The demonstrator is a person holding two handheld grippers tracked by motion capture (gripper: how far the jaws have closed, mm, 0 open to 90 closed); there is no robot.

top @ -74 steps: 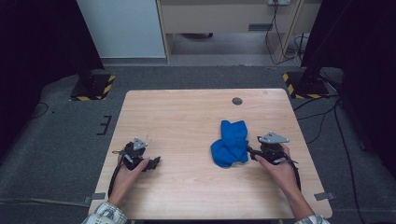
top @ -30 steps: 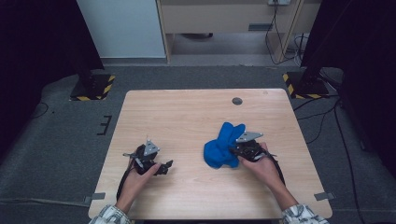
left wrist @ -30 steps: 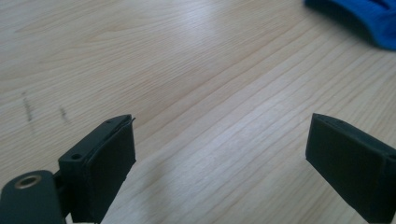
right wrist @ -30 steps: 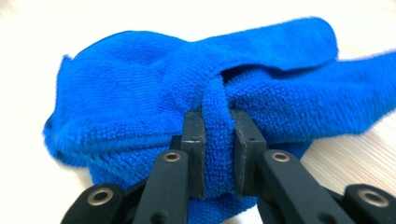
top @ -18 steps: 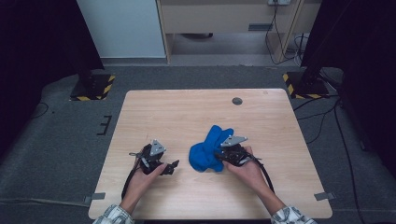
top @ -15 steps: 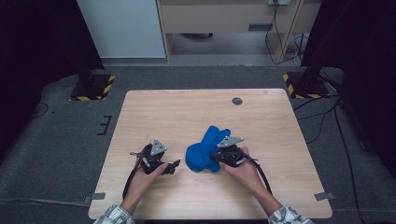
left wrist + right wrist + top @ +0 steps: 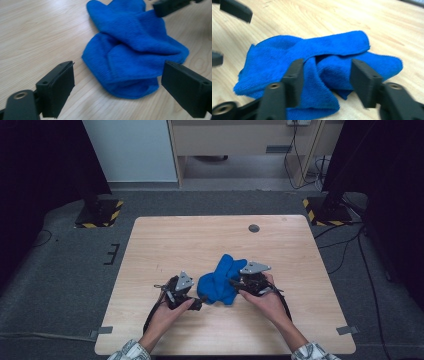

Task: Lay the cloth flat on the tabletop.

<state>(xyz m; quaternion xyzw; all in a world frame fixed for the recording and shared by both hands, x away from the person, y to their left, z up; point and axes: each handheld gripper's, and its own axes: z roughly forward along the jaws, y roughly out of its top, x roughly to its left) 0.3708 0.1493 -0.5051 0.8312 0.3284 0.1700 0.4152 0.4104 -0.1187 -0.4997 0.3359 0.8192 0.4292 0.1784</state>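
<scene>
The crumpled blue terry cloth (image 7: 222, 281) lies on the pale wooden table (image 7: 165, 245), between the left gripper (image 7: 199, 301) and right gripper (image 7: 235, 283). Folds sit between the right jaws, seemingly untouched; the cloth lies just ahead of the left jaws.

Even overhead light falls on the pale wooden table (image 7: 200, 245), while the floor's left and right edges sink into near-black. Shadows are soft and short under the crumpled blue terry cloth (image 7: 132, 57). In the right gripper view the cloth and jaws smear slightly with motion blur; the left gripper view's jaws are out of focus.
</scene>
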